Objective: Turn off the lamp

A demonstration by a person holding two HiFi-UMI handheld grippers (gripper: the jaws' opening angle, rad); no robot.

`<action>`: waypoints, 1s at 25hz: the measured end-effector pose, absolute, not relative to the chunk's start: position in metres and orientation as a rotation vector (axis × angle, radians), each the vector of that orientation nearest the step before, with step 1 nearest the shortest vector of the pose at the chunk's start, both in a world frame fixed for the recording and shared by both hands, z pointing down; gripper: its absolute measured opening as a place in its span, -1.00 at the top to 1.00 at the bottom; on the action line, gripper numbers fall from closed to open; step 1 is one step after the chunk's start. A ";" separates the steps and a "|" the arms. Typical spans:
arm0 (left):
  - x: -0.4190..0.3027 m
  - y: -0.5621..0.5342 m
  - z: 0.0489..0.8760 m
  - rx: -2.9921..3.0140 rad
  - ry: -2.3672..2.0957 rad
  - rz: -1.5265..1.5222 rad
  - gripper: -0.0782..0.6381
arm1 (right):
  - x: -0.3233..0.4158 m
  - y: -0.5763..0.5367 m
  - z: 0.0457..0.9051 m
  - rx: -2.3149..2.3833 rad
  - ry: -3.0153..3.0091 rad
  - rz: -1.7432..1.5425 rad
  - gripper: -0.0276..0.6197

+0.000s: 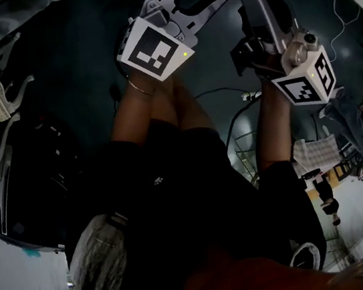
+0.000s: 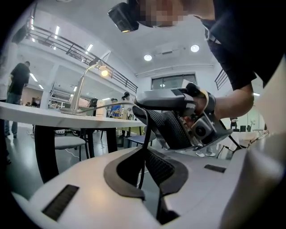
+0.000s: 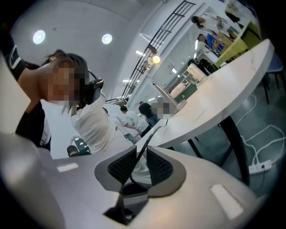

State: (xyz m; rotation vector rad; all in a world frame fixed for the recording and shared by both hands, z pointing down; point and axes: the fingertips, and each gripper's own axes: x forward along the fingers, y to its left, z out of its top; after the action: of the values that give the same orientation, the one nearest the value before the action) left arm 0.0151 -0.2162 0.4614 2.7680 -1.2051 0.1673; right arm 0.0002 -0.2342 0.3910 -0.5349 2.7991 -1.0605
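Fingers (image 2: 164,168) of left gripper (image 2: 144,162) pinch a thin black cable (image 2: 145,138), right gripper's (image 3: 137,163) slightly apart; lamp (image 2: 103,70) glows.

no legible text, labels, brands, numbers or signs in any view

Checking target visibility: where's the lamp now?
Left gripper view, upper left: the lit lamp stands on the white table. Right gripper view shows it top centre.
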 end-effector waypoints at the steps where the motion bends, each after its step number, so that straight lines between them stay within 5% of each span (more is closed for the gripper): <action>1: 0.012 -0.215 0.458 2.786 -1.197 0.159 0.72 | 0.001 -0.233 0.392 -0.540 2.833 -1.016 0.77; 12: 0.000 -0.202 0.411 2.691 -1.201 0.013 0.72 | 0.039 -0.217 0.441 -0.675 3.013 -0.913 0.71; 25: -0.013 -0.188 0.369 2.762 -1.109 -0.078 0.72 | -0.015 -0.184 0.492 -0.557 3.375 -0.636 0.45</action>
State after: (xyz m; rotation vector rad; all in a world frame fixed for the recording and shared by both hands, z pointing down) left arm -0.0133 -0.1881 0.3688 2.7623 -1.1090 -0.0779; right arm -0.0146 -0.1838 0.4916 -0.5568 3.3749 -0.6358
